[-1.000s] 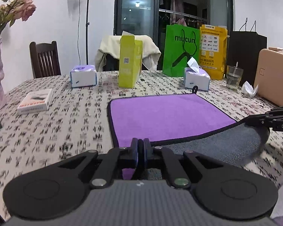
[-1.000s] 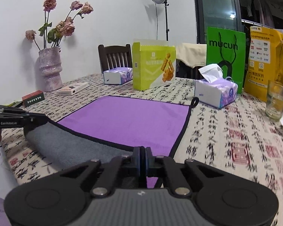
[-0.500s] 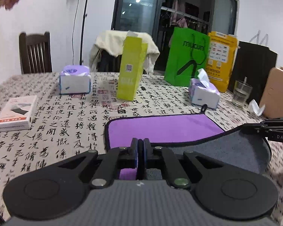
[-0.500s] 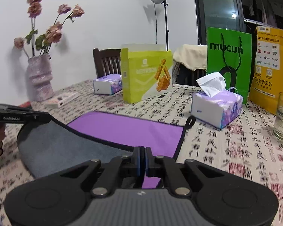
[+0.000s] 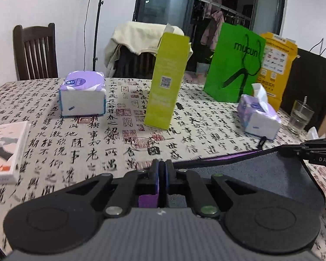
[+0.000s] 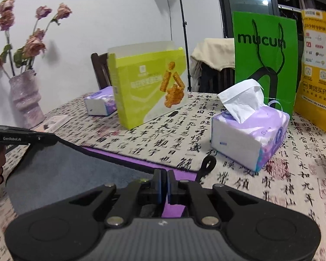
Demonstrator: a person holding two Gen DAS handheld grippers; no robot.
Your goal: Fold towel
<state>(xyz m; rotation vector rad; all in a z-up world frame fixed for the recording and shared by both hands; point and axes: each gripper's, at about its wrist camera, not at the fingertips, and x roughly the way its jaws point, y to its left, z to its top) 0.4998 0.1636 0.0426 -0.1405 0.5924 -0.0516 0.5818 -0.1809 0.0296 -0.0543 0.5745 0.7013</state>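
A: Where is the towel now?

B: It is on the table, near the front edge. Its near edge is lifted, so the grey underside is seen. Only a thin purple strip is left showing at the far edge.

A: How are the grippers set?

B: The left gripper is pinched tight on one near corner. The right gripper is pinched tight on the other near corner.

A: How much is done?

B: The first fold looks almost made. The held edge is not yet laid down on the far edge by the little loop. After that, it may need to be folded again.

A: What words can be read?

B: "mucun" is printed on the green bag. "GenRobot.AI" is written on the left gripper, as seen from the right camera. "DAS" is seen on the right gripper. Brush writing is printed all over the table cloth, and the yellow bag has small print that is too small to be read.
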